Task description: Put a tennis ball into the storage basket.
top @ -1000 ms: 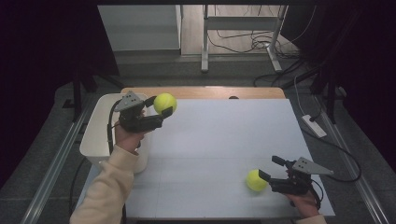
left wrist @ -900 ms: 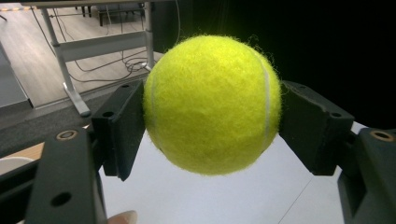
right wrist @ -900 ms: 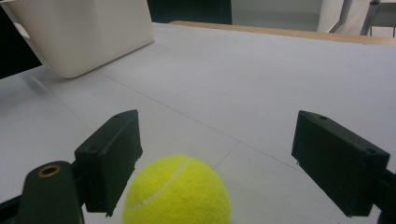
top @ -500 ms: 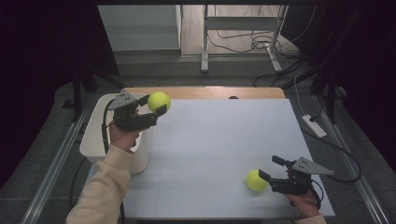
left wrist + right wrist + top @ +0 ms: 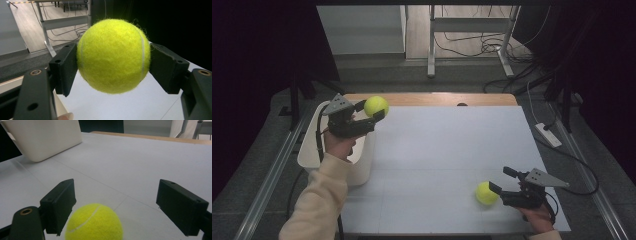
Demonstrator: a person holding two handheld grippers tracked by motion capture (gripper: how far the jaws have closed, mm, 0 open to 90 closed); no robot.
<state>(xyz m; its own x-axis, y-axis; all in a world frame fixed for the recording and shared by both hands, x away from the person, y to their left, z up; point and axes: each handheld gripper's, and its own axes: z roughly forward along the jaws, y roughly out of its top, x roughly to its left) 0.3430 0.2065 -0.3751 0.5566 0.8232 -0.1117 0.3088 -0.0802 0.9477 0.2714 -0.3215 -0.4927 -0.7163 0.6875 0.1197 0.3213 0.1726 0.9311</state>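
I can read no brand or lettering on either ball. My left tongs (image 5: 373, 109) grip one tennis ball (image 5: 376, 105) between both jaws, held in the air just above the far left corner of the worktop (image 5: 447, 150), beside the white bin (image 5: 308, 155). My right tongs (image 5: 499, 184) stand wide open at the near right, their jaws either side of the second tennis ball (image 5: 486, 193), which rests on the worktop nearer one jaw and apart from the other.

Left tongs (image 5: 371, 111) carrying tennis ball (image 5: 376, 105) have shifted left and slightly toward the person, from over the desk (image 5: 447, 150) edge to above the white bin (image 5: 307, 155).
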